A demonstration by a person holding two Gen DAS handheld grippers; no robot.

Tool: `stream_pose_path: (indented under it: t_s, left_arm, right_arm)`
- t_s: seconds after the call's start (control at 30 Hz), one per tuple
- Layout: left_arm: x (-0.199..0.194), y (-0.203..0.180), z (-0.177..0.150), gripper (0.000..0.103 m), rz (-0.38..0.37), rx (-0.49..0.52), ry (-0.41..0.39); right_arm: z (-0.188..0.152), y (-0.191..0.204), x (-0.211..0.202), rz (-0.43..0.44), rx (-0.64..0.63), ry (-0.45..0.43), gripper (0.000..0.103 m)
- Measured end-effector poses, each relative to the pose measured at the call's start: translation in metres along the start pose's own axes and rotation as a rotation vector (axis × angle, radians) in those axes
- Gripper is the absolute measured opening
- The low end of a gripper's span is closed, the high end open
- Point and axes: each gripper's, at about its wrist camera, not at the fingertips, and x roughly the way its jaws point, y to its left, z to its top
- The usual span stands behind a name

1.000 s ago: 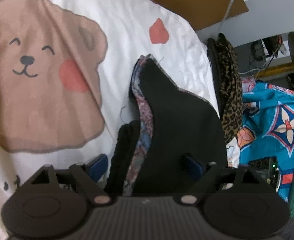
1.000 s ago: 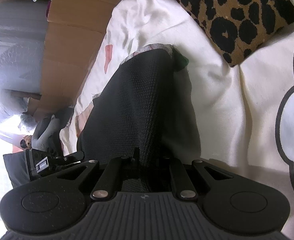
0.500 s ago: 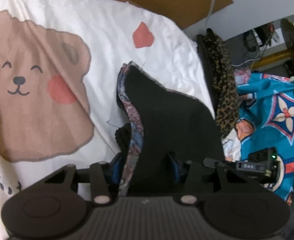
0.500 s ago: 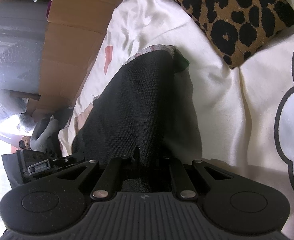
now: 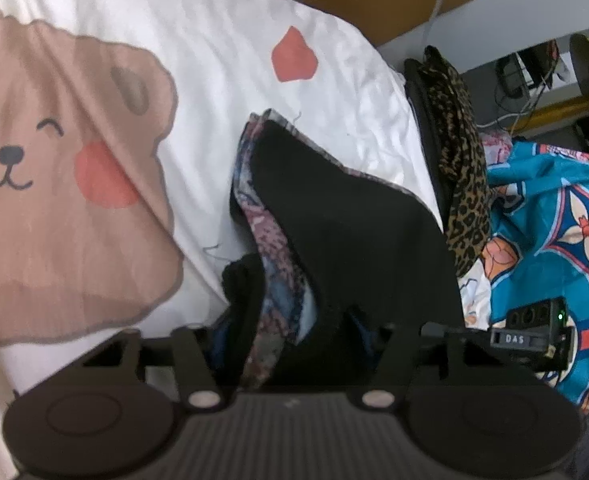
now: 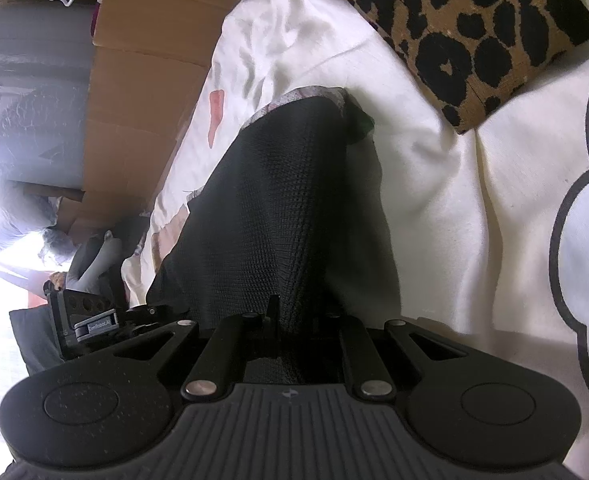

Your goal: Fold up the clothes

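My left tongs closing around near edge of black knit garment with patterned lining, lying on white bear-print bedsheet; my right tongs staying clamped on its other end.

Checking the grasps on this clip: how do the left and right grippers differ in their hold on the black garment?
The right gripper is shut tight on the black garment; the left gripper stands wider, its jaws closing around a thicker bunch. The left's bunch shows patterned lining; the right's shows plain black knit. Both point down at the bear-print sheet.
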Motion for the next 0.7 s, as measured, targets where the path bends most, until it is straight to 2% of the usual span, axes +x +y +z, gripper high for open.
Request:
stream_pose_path:
  t_s: [0.13, 0.4, 0.47, 0.57, 0.63, 0.7]
  left_arm:
    - [-0.007, -0.005, -0.003, 0.038, 0.020, 0.025, -0.009]
    - [-0.010, -0.031, -0.004, 0.038, 0.135, 0.073, 0.003]
    - [-0.008, -0.034, -0.004, 0.040, 0.159, 0.083, 0.012]
    - [-0.003, -0.033, -0.002, 0.048, 0.180, 0.072, 0.021]
    - [0.000, -0.031, -0.002, 0.060, 0.191, 0.063, 0.021]
    - [0.003, -0.028, -0.002, 0.064, 0.192, 0.050, 0.019]
  right_arm:
    - [-0.001, 0.004, -0.001, 0.001, -0.007, 0.000, 0.007]
    - [-0.005, 0.027, -0.015, -0.018, -0.086, -0.027, 0.007]
    - [-0.006, 0.030, -0.016, -0.015, -0.089, -0.025, 0.007]
    - [-0.006, 0.028, -0.015, -0.031, -0.075, -0.025, 0.011]
    - [-0.006, 0.025, -0.014, -0.043, -0.076, -0.028, 0.011]
    - [-0.007, 0.022, -0.012, -0.049, -0.075, -0.029, 0.011]
